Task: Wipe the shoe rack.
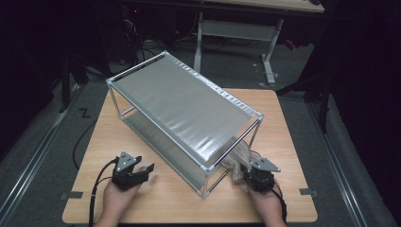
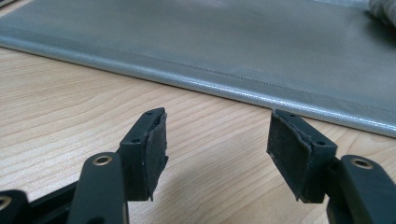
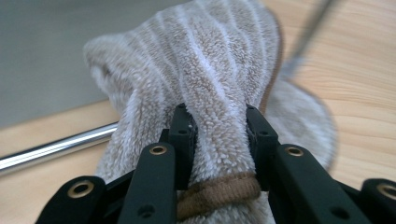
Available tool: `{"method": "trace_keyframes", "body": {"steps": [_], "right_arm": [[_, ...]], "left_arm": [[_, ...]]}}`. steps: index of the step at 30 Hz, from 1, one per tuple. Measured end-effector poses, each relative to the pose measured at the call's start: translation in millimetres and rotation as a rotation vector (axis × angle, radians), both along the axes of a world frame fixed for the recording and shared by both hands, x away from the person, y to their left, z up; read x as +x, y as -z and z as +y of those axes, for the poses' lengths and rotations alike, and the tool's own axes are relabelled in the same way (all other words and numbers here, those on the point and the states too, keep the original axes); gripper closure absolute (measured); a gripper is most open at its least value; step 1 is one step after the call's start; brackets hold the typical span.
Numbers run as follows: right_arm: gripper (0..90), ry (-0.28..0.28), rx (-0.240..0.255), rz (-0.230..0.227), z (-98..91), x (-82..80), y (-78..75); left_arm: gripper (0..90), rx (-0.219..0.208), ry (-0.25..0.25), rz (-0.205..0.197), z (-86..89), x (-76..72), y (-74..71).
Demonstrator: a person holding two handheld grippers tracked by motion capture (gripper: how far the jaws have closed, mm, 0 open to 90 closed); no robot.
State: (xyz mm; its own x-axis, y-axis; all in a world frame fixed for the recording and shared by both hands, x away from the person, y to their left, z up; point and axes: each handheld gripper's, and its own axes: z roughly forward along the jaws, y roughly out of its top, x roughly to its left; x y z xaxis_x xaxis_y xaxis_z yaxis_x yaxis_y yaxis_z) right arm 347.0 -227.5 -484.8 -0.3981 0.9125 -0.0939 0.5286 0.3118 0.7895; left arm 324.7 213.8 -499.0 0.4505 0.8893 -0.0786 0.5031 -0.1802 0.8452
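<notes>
Count, as seen standing at the table:

- Wooden table (image 1: 118,137): one, in the middle of the scene.
- Metal-framed rack (image 1: 184,101): one, set diagonally, running from far left to near right.
- Grey fabric shelves on that rack: two, an upper (image 1: 189,109) and a lower (image 2: 261,51).
- Towel (image 3: 219,84), pale and striped with a brown edge: one, at the rack's near right corner.
- Handheld grippers: two, left gripper (image 1: 145,171) near left, right gripper (image 1: 239,176) near right. Two black jaws on each.
- Hands: two, one per gripper.
- Second table (image 1: 265,4): one, far behind.
</notes>
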Motion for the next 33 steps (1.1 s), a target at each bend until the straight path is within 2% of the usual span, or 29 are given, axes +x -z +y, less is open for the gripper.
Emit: {"method": "trace_keyframes", "body": {"steps": [2, 4, 8, 12, 14, 17, 20, 23, 28, 33], "right_arm": [[70.2, 0.025, 0.010, 0.000, -5.7, 4.2, -1.1], [70.2, 0.027, 0.012, 0.008, -6.8, 5.8, -0.1], [70.1, -0.027, 0.024, 0.029, 2.5, -2.4, 2.3], [70.0, -0.106, 0.074, 0.029, 15.7, -25.5, -1.8], [70.0, -0.116, 0.086, 0.007, 18.1, -34.6, -5.0], [70.0, -0.102, 0.093, -0.058, 15.8, -43.9, -8.8], [69.7, -0.086, 0.142, -0.094, 7.1, -50.4, -10.0], [69.7, -0.068, 0.153, -0.136, -1.9, -53.7, -12.8], [69.3, -0.043, 0.181, -0.178, -9.6, -56.5, -17.2], [69.1, -0.039, 0.189, -0.245, -13.6, -64.4, -27.4]], "left_arm": [[37.7, 0.000, 0.000, -0.001, -0.1, 0.1, 0.0], [37.6, -0.002, -0.002, 0.000, -0.4, 0.0, 0.1], [37.6, 0.000, 0.001, 0.000, -0.3, 0.3, 0.2], [37.5, 0.000, 0.006, 0.004, -1.4, 1.7, 1.2], [37.5, -0.007, 0.009, 0.002, -2.9, 1.2, 0.3], [37.3, -0.015, 0.029, -0.020, -4.0, -1.0, -1.7], [36.3, -0.026, 0.036, -0.040, -4.2, -2.1, -3.1], [33.8, -0.045, 0.034, -0.040, -3.4, -1.6, -3.4], [31.0, -0.090, 0.049, -0.023, -1.2, -1.3, -3.8], [25.4, -0.079, 0.057, -0.036, -3.8, -2.9, -4.7]]}}
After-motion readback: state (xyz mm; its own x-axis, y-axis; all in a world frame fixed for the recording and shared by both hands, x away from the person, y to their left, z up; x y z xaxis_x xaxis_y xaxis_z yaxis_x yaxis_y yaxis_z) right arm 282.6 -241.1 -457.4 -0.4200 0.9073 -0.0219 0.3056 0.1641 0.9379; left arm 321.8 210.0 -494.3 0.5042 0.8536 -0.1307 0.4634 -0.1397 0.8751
